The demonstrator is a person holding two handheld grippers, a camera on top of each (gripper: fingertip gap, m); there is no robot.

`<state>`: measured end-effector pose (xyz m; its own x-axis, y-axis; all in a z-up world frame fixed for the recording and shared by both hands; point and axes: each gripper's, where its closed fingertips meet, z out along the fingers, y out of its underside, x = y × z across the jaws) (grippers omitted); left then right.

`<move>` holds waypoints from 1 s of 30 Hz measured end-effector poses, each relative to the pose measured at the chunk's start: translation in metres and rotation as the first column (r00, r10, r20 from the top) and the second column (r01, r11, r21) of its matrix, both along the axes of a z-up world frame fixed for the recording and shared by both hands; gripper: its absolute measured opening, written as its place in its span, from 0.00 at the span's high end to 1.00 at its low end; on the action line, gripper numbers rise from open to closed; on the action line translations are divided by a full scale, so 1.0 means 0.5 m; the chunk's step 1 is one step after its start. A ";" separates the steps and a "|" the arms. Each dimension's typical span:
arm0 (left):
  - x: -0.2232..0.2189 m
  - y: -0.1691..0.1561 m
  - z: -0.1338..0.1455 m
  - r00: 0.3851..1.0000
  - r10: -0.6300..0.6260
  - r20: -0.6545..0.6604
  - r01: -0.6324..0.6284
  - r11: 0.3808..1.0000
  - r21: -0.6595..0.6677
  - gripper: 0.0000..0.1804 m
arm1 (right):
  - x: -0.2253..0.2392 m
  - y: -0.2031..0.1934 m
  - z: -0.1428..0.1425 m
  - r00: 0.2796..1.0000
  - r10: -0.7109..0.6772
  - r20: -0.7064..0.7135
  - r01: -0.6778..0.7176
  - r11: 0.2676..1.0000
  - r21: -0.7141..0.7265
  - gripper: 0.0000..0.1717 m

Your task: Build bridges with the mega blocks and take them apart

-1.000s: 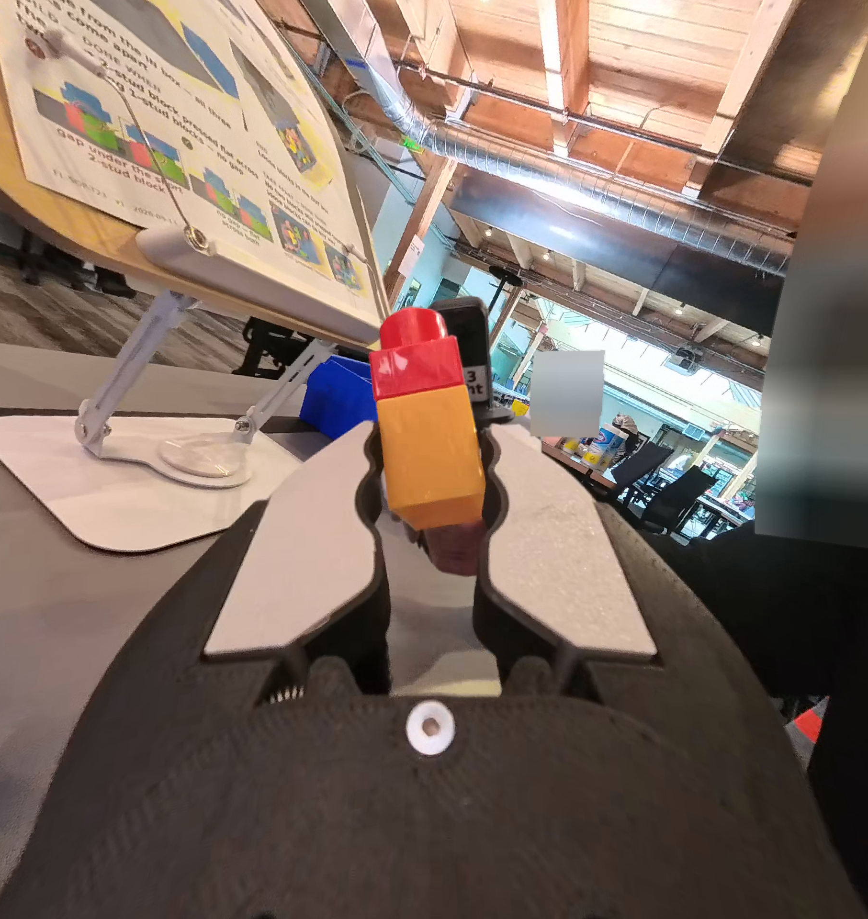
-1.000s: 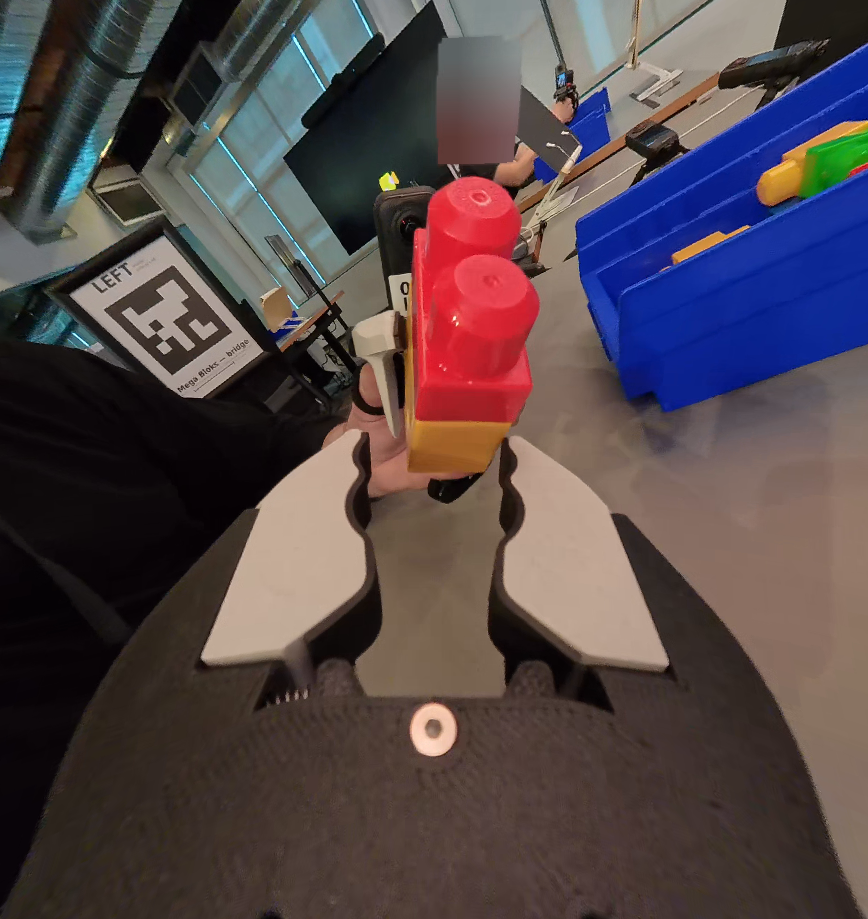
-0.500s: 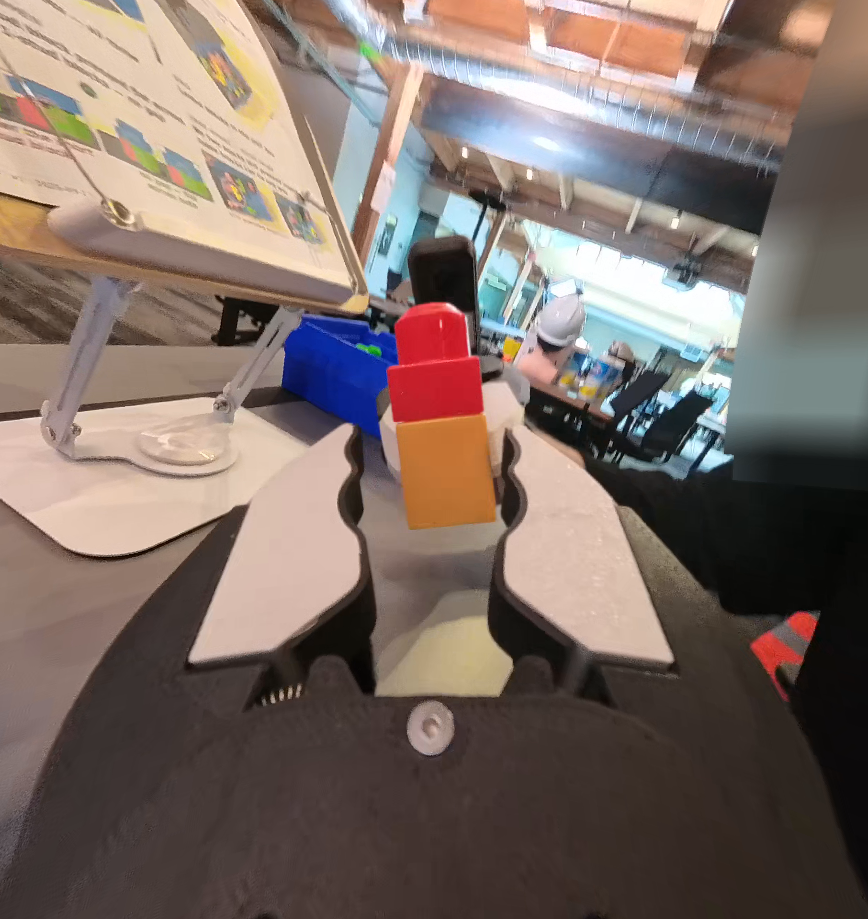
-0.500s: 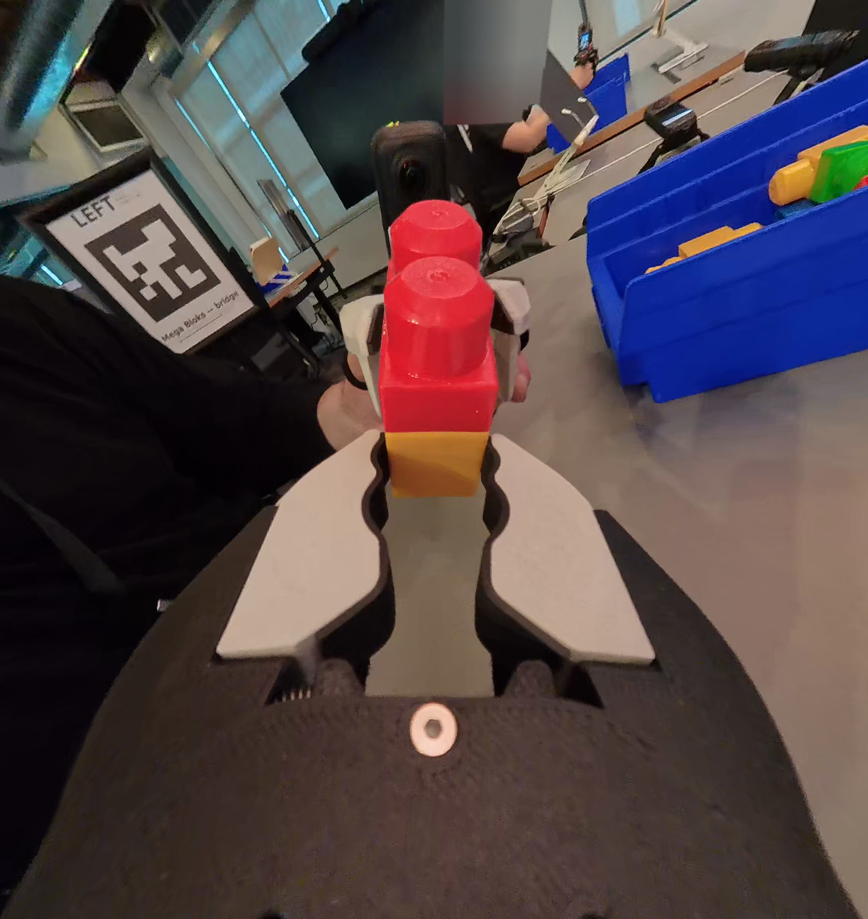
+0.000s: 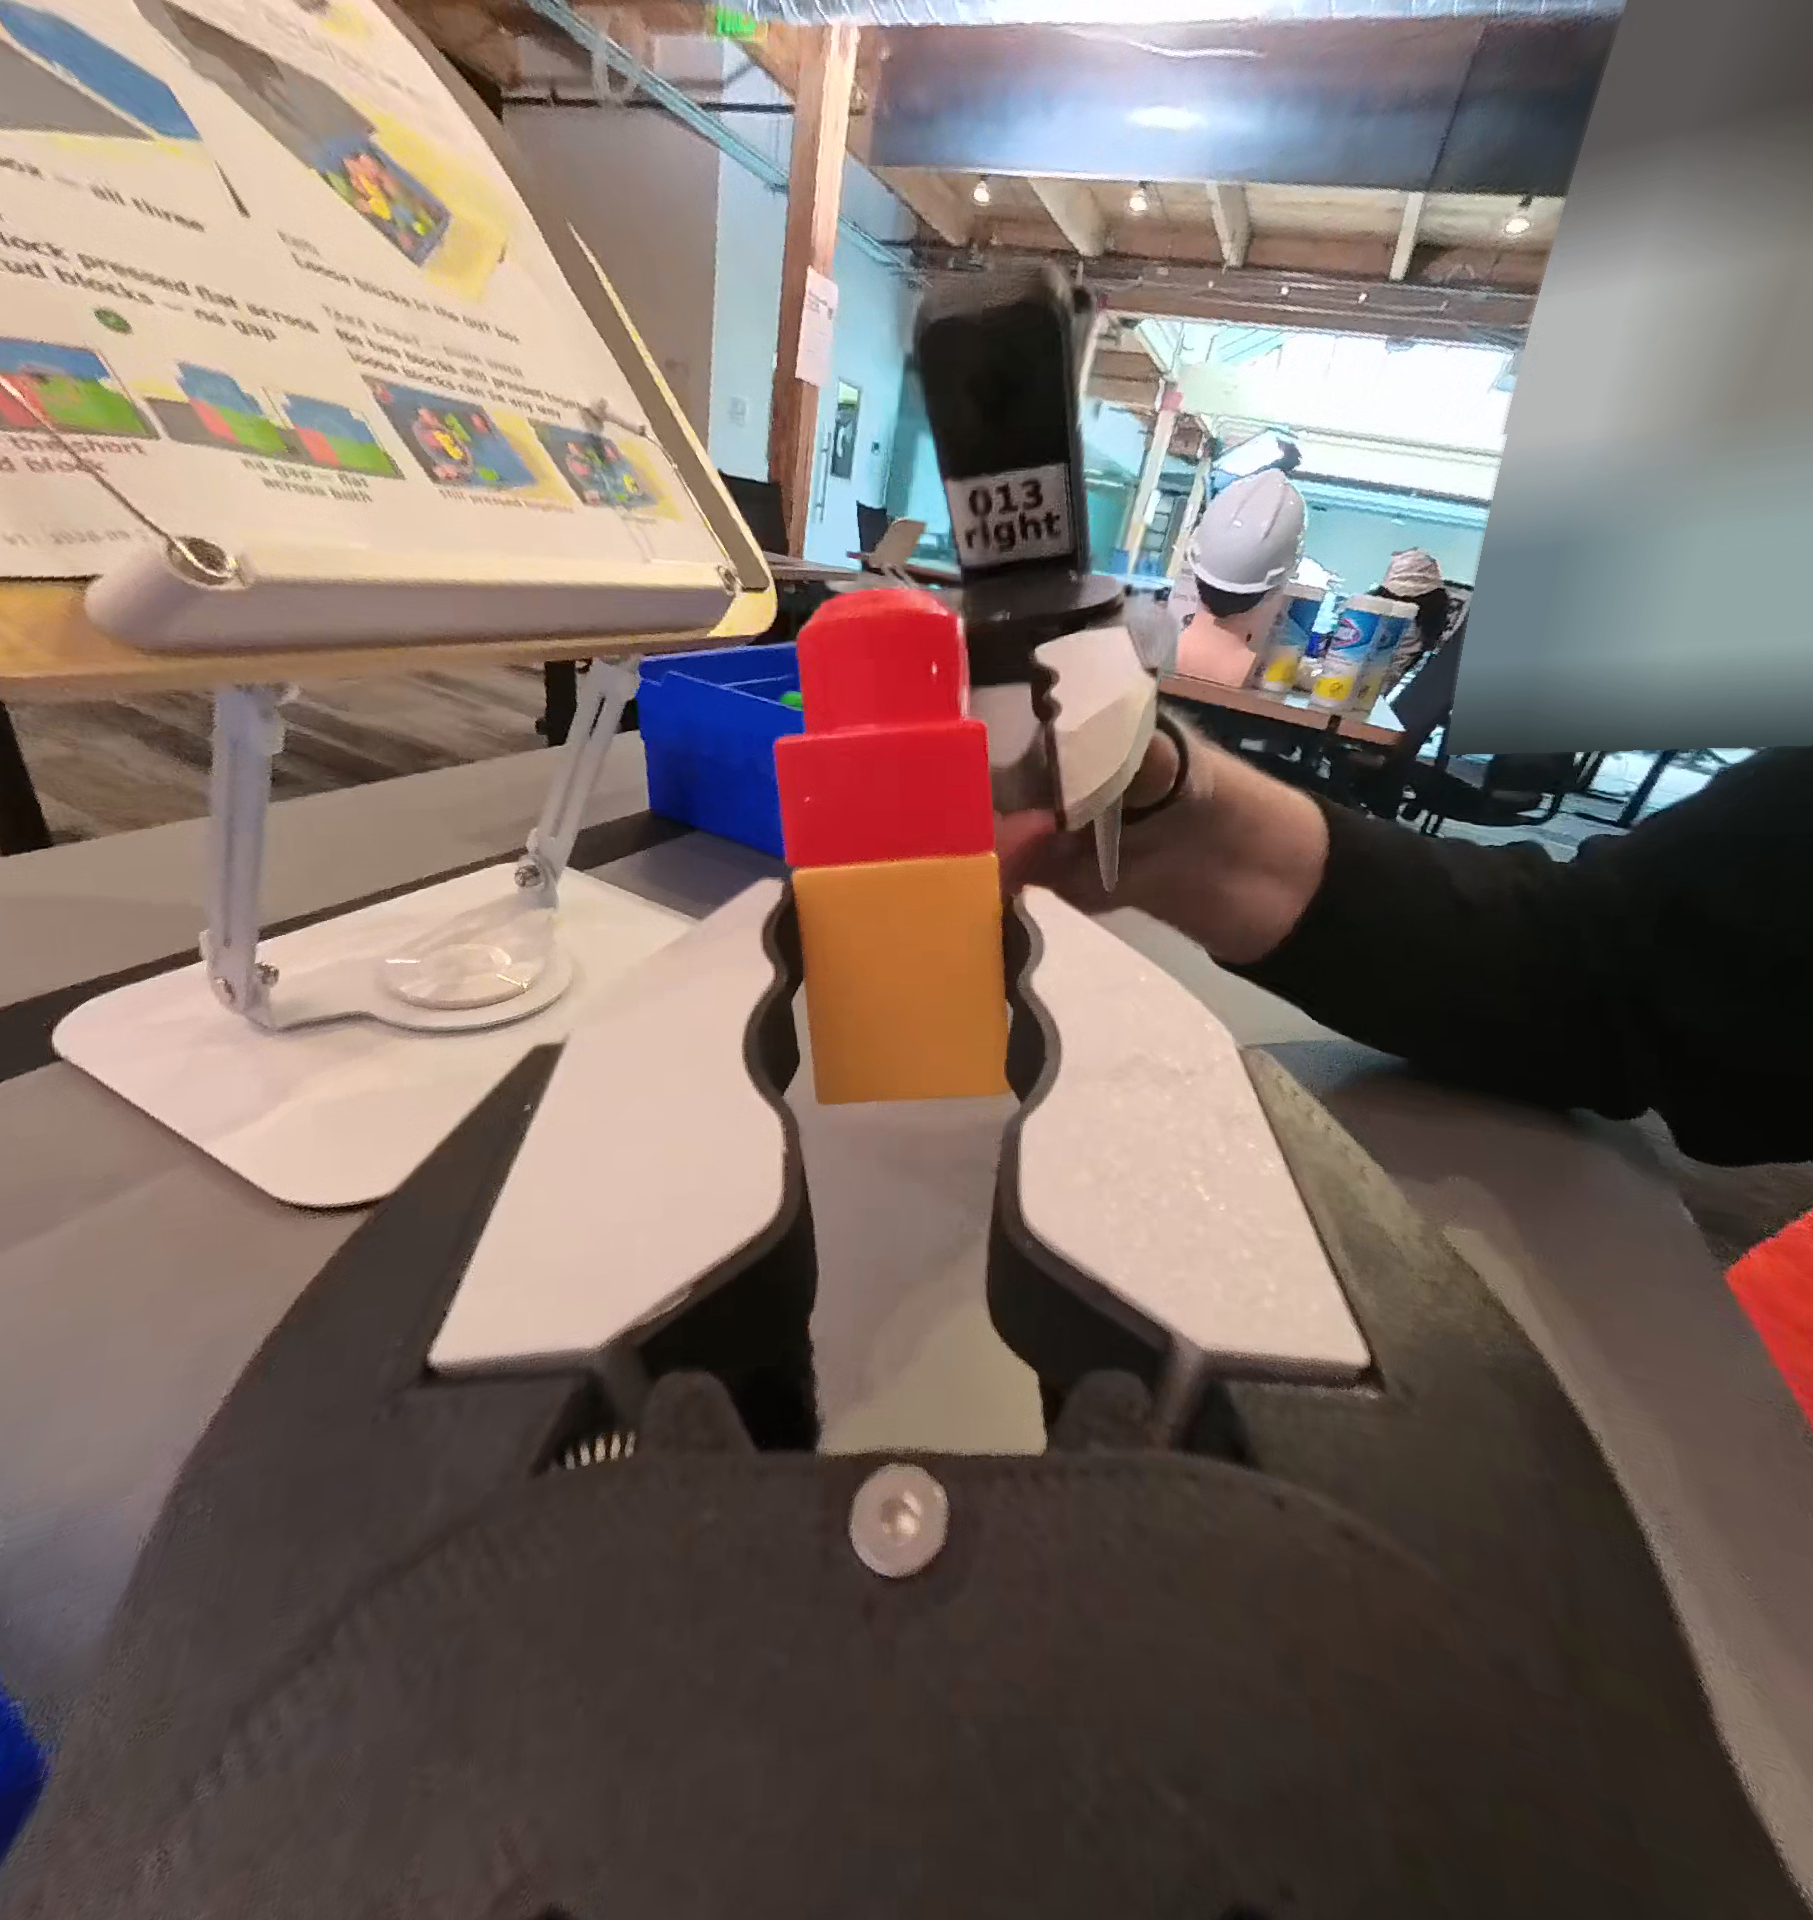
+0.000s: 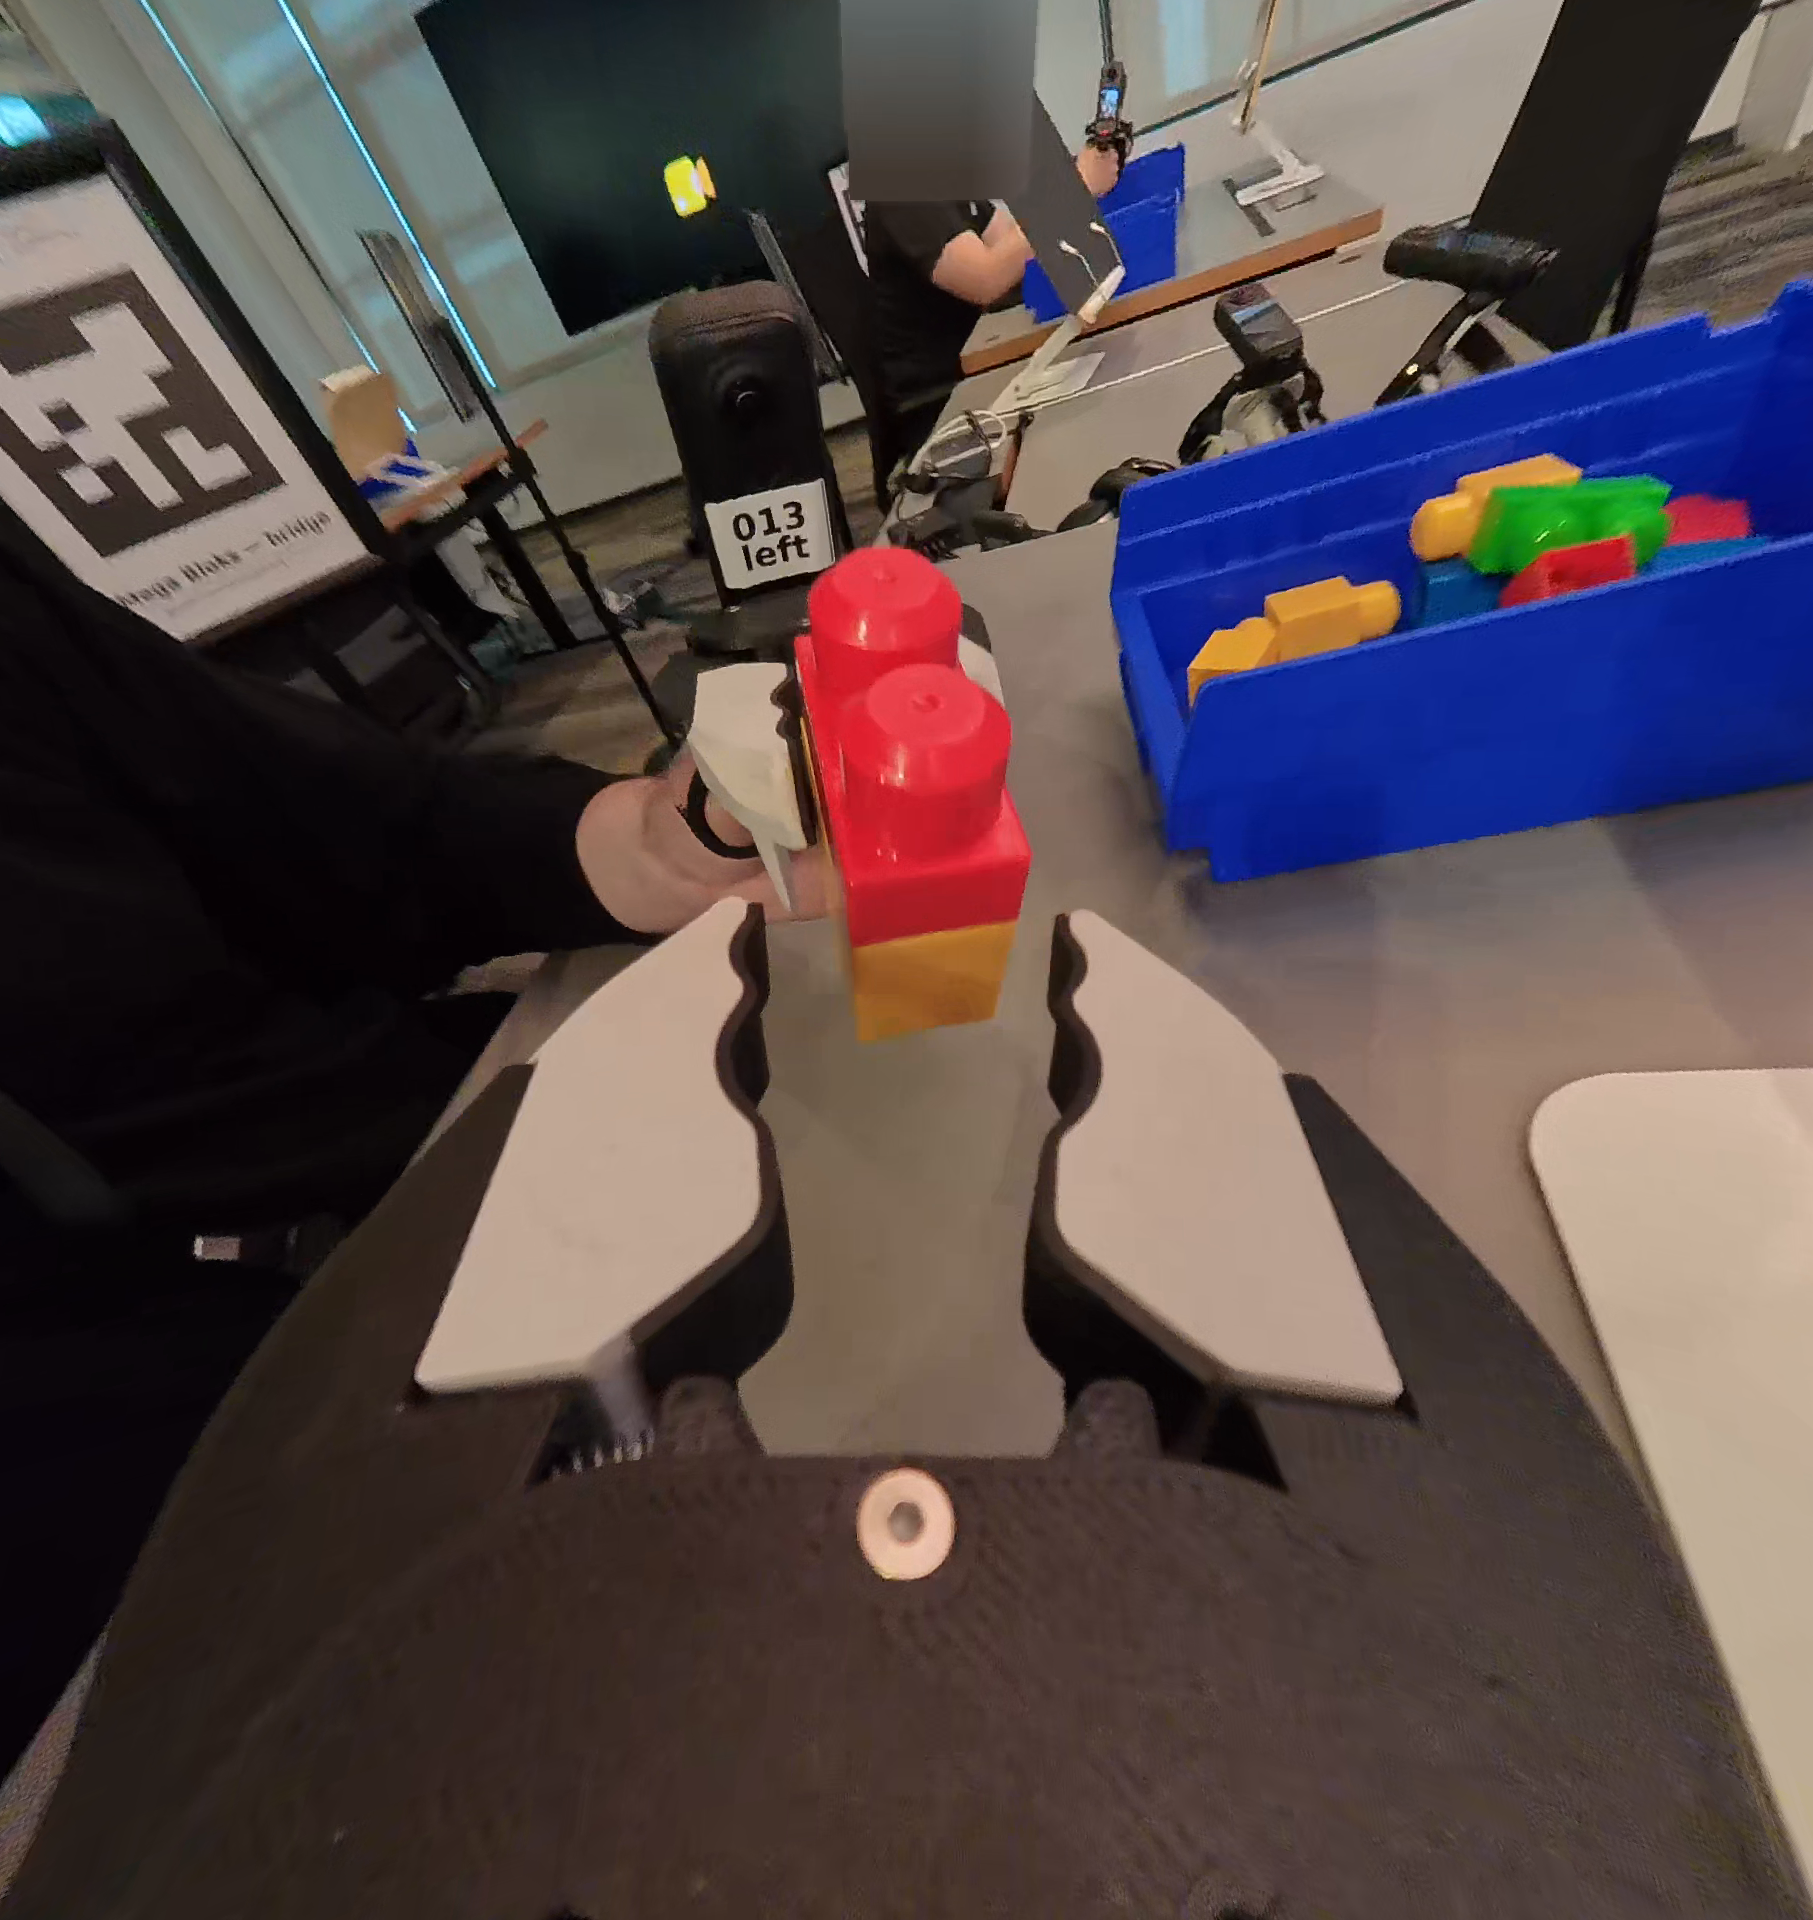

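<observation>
A grey table (image 6: 1401,987) carries the things. A blue plastic bin (image 6: 1504,727) stands on it toward the far edge. Near the bin, the white flat base (image 5: 289,1081) of a tilted document stand rests on the tabletop; its rounded corner (image 6: 1712,1247) shows in the right wrist view.

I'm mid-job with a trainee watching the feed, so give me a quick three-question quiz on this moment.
1. True or false: the red block sits on top of the orange block.
2. Which tool clamps the stack: A) left tool, B) right tool, C) neither?
3. Fill in: the loose blocks lie in a ____ bin.

Key: 1 true. 2 A; the right tool's fingers stand apart, clear of the stack. 3 blue.
</observation>
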<state>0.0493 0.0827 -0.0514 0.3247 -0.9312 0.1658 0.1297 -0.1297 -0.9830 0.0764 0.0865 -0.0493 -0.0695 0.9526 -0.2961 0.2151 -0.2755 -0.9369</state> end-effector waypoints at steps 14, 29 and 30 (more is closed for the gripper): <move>0.052 -0.042 -0.043 0.974 -0.095 -0.205 0.111 0.992 0.067 0.80 | 0.000 -0.039 -0.028 0.962 -0.013 0.274 -0.065 0.960 0.272 0.77; 0.068 -0.070 -0.046 0.958 -0.143 -0.247 0.174 0.979 0.107 0.80 | 0.019 -0.072 -0.072 0.880 0.017 0.474 -0.211 0.909 0.359 0.80; 0.068 -0.070 -0.044 0.959 -0.146 -0.242 0.176 0.979 0.105 0.80 | 0.018 -0.073 -0.071 0.880 0.015 0.474 -0.209 0.909 0.361 0.80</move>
